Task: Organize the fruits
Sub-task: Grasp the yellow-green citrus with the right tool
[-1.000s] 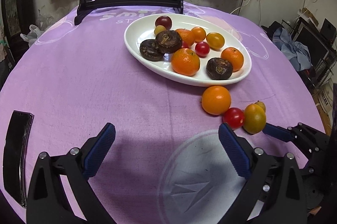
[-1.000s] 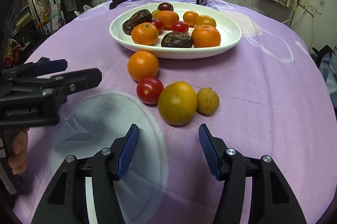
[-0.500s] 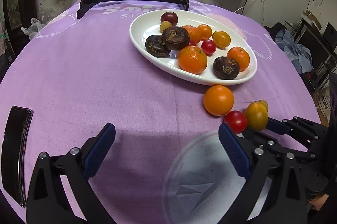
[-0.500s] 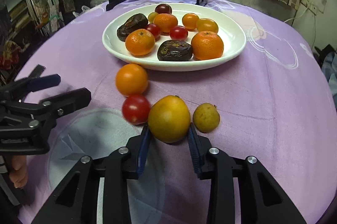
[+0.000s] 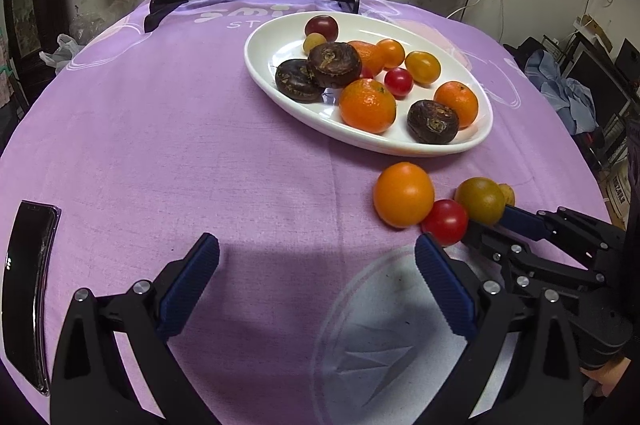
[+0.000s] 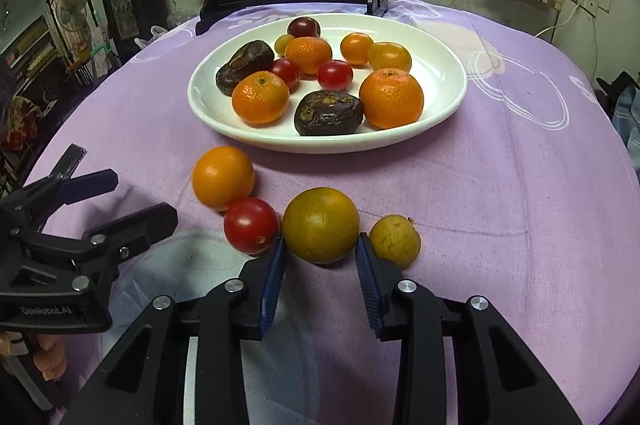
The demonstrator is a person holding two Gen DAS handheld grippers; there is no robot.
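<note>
Pinching the yellow-green fruit on the purple cloth near the white plate, the right gripper has just closed its jaws on it. Lifting could nudge the red tomato touching its left or roll the small yellow fruit at right. Only the left wrist view shows the left gripper spread empty, and a phone far left.

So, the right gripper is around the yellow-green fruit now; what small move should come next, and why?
Probably lift it a little, straight up. The right gripper has just been closing and its pads sit against the yellow-green fruit, which is still on the cloth between the red tomato and the small yellow fruit; the plate lies beyond.
</note>
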